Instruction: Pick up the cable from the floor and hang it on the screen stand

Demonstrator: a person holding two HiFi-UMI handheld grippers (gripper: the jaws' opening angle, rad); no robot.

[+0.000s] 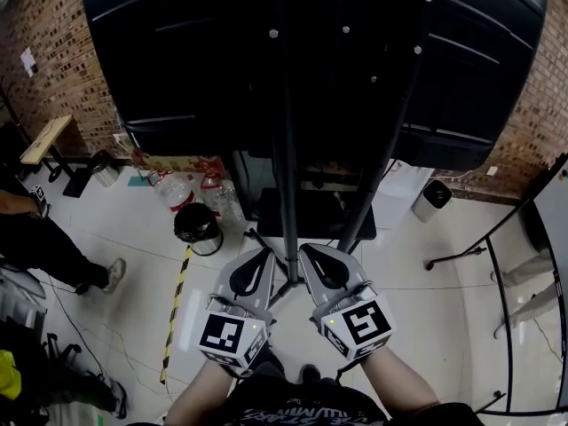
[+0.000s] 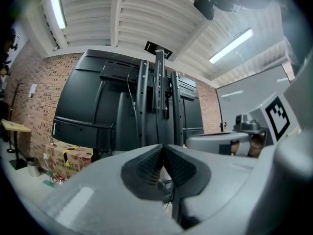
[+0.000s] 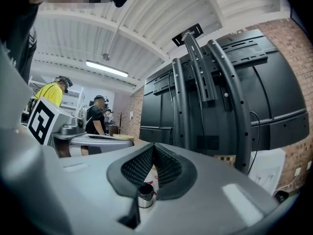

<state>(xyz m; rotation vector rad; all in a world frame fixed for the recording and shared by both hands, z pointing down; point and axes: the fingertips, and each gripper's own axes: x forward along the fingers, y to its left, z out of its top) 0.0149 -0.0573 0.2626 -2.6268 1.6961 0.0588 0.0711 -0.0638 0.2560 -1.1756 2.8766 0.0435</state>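
Observation:
A big black screen (image 1: 311, 51) on a dark screen stand (image 1: 288, 193) fills the upper head view. Below it, my left gripper (image 1: 264, 256) and right gripper (image 1: 308, 252) are held side by side above the stand's base, tips toward its poles. Both are shut, the ribbed pads meeting at the tips, with nothing clearly held. In the left gripper view, the left gripper (image 2: 162, 147) faces the stand's uprights (image 2: 157, 97), where a thin cable (image 2: 130, 94) hangs. The right gripper (image 3: 153, 146) faces the same uprights (image 3: 195, 97). A thin dark cable (image 1: 75, 322) lies on the floor at far left.
A black bin (image 1: 197, 226) and plastic bottles (image 1: 177, 189) stand left of the stand base, a white bin (image 1: 432, 198) to its right. A person's legs (image 1: 53, 247) are at left, a black-and-yellow floor stripe (image 1: 175, 313) nearby, and a metal frame (image 1: 524, 309) at right.

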